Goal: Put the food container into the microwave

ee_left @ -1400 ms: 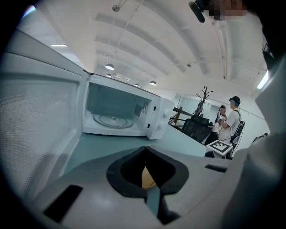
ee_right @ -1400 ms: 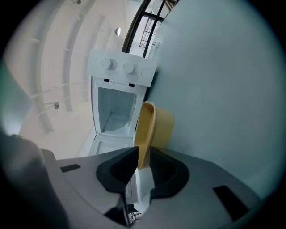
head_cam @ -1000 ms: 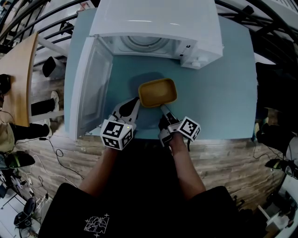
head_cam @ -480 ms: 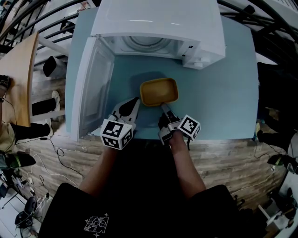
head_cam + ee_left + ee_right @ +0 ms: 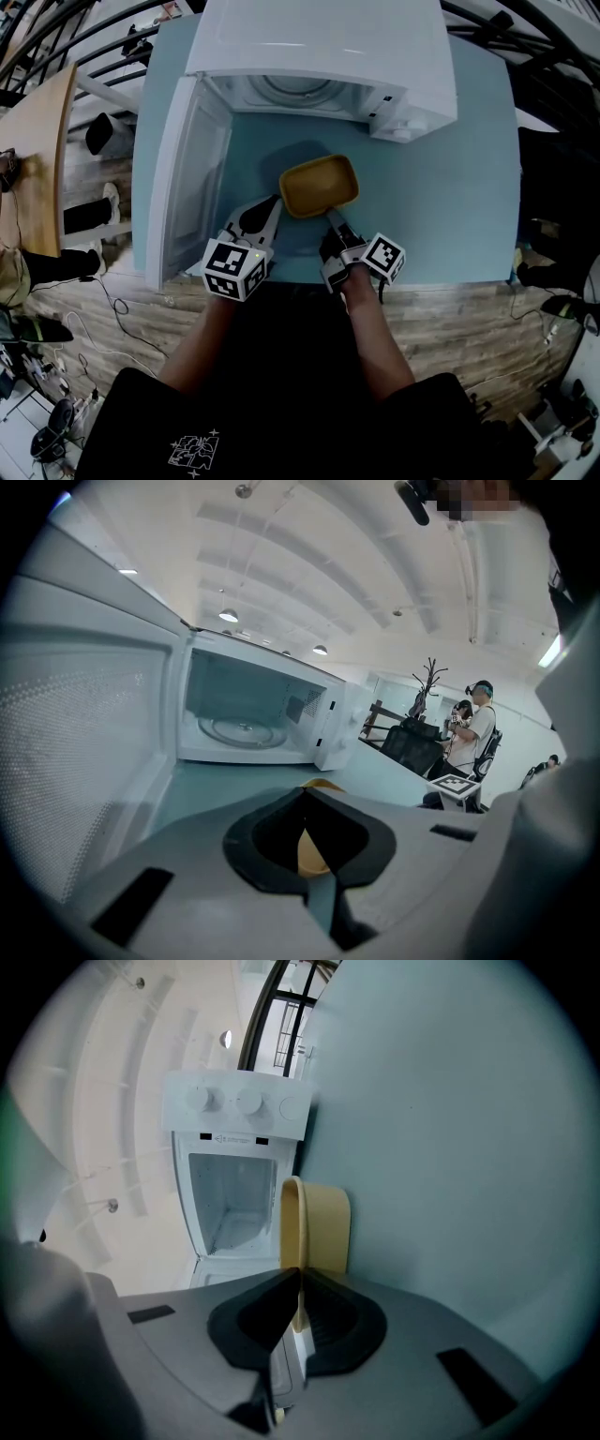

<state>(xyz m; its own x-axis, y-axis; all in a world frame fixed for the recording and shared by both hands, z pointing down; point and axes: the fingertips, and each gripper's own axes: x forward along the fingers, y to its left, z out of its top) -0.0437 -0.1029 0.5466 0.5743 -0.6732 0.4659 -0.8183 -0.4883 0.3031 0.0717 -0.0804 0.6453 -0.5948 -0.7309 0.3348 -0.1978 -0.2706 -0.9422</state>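
Note:
The yellow food container (image 5: 319,185) hangs just above the blue table (image 5: 441,187), casting a shadow toward the microwave (image 5: 319,42). My right gripper (image 5: 330,217) is shut on its near rim; in the right gripper view the rim (image 5: 292,1232) runs straight into the closed jaws (image 5: 298,1274). My left gripper (image 5: 274,202) is shut with nothing in it, its tips at the container's near-left corner. A sliver of the container (image 5: 319,785) shows past those tips (image 5: 305,796). The microwave stands open, its cavity and glass plate (image 5: 239,731) bare.
The microwave door (image 5: 187,178) swings out to the left, alongside my left gripper. Its control knobs (image 5: 248,1102) sit right of the cavity. The table's front edge (image 5: 441,274) runs just under my grippers. A person (image 5: 478,728) stands far off by dark chairs.
The container has edged slightly up and toward the microwave in my right gripper. My left gripper has hardly moved.

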